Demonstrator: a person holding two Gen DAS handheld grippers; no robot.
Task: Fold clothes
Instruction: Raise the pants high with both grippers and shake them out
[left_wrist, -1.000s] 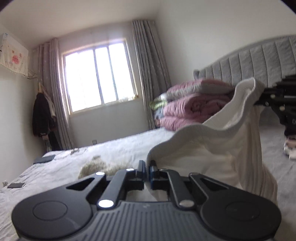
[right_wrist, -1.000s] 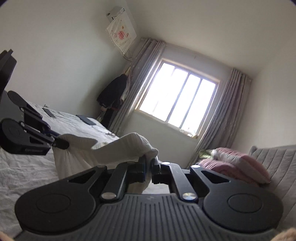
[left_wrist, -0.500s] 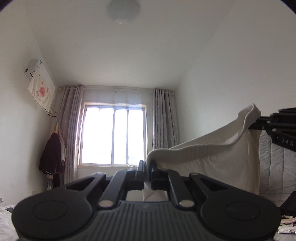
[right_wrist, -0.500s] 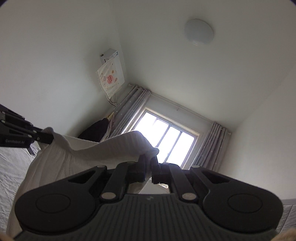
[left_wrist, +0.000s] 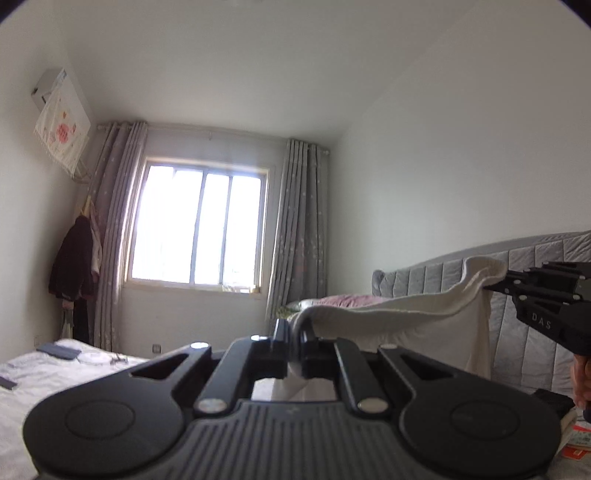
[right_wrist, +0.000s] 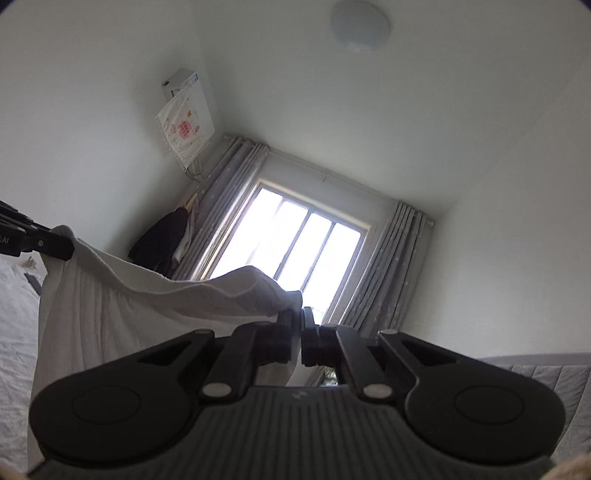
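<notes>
The left gripper (left_wrist: 293, 345) has its fingers pinched on one top corner of the white garment (left_wrist: 413, 325), and the right gripper (right_wrist: 298, 334) pinches the other corner, so the cloth hangs spread between them above the bed (left_wrist: 48, 373) (its lower part is out of view). Each grip catches only a thin fold of edge; a sharp tug apart could pull a corner free and drop the cloth in a heap. Both grippers are held raised, pointing slightly upward toward the window (left_wrist: 199, 229).

Open air ahead; headboard (left_wrist: 524, 325) blocks right, bed (left_wrist: 44, 373) below.
</notes>
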